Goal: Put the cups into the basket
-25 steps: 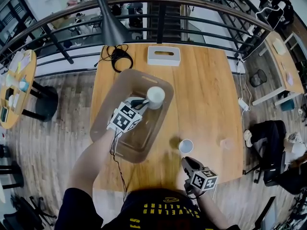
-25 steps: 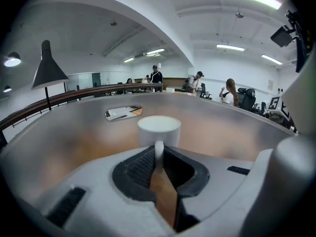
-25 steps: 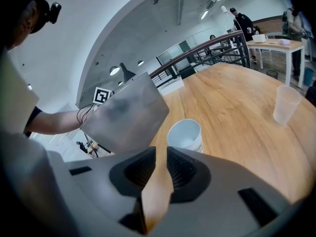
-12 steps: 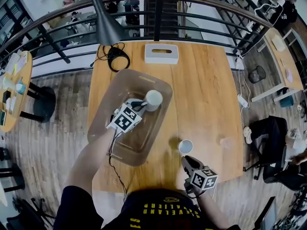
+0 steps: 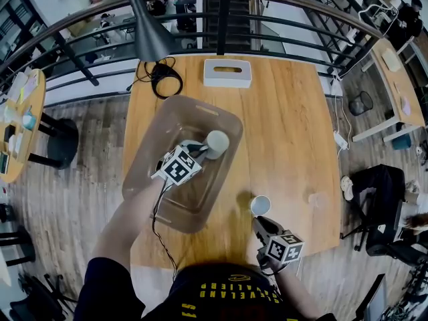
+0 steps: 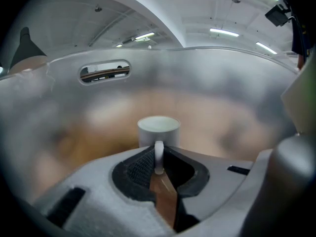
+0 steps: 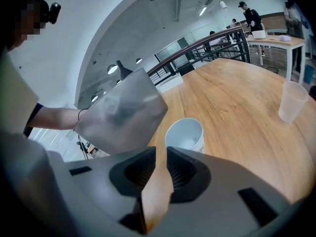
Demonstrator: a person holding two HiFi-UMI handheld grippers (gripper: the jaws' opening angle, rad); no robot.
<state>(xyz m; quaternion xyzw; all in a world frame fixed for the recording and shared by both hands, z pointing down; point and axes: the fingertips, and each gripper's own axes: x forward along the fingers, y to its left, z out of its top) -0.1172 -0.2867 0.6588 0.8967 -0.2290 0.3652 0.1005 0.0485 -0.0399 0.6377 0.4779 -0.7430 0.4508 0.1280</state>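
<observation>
Basket (image 5: pixel 144 159): mug (image 5: pixel 217 141) inside, gripped by left gripper (image 5: pixel 200 151). Table (image 5: pixel 287 126): cup (image 5: pixel 260 205) just before right gripper (image 5: pixel 261 225); clear cup (image 5: pixel 314 197); tissue box (image 5: pixel 227 73).

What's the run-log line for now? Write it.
left gripper: shut on mug handle, inside basket | right gripper: open, empty, by white cup

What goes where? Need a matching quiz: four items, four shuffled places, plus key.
1 white mug
2 white tapered cup
3 clear plastic cup
4 tissue box

A far edge of table
B just ahead of right gripper
C in basket, handle pinched by left gripper
D table's right side, alone

Pairs: 1-C, 2-B, 3-D, 4-A
</observation>
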